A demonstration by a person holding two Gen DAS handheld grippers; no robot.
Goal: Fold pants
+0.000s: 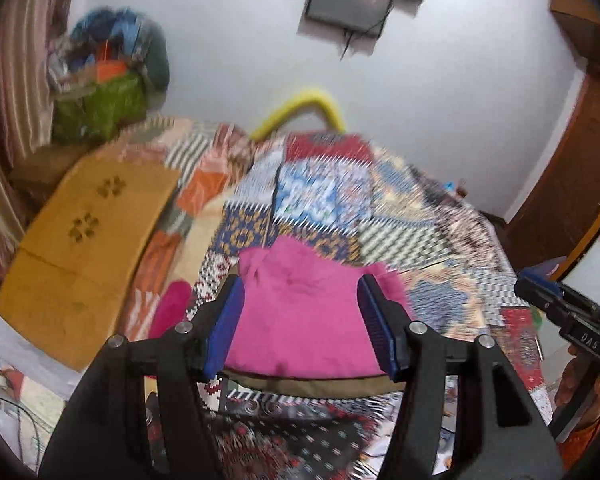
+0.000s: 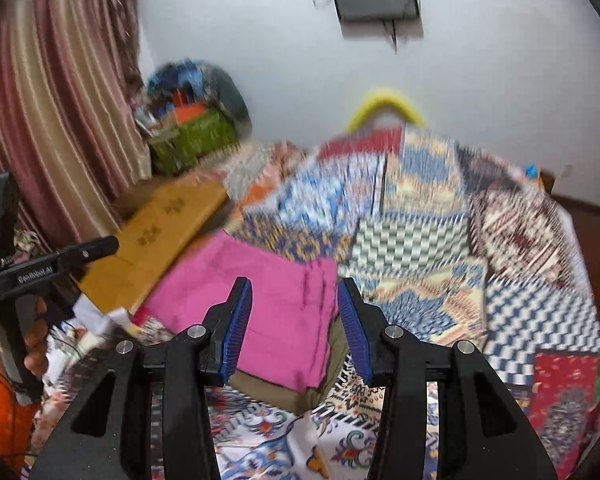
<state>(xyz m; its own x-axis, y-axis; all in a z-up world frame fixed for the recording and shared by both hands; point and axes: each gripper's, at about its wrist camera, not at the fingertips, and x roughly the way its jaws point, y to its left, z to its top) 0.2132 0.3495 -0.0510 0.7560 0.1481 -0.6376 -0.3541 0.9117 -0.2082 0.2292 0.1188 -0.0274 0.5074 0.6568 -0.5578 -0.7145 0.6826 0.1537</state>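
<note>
Pants: the pink pants (image 1: 304, 316) lie on the bed's patchwork quilt (image 1: 416, 216), already doubled into a squarish stack, with an olive-brown garment (image 2: 276, 390) showing under the near edge.
Left gripper: the left gripper (image 1: 302, 300) hangs over the pink stack with its blue pads spread wide and nothing between them.
Right gripper: the right gripper (image 2: 294, 304) is likewise wide apart and empty, above the stack's right edge.
Handling: I'd judge the cloth light, soft and limp; it will sag and slide layer on layer, not slip from the ribbed pads. Best taken at a corner or folded edge, pinching all layers together, one gripper to each side.
Left view only: it shows a rumpled, bunched far edge of the pink cloth and a stray pink piece (image 1: 172, 308) lying off to the left, possibly a leg end; I can't tell.
Right view only: it shows seam lines along the stack's right side and how far the olive layer juts out at the near corner.
Both: heavy blur, so fine creases are unreadable.
</note>
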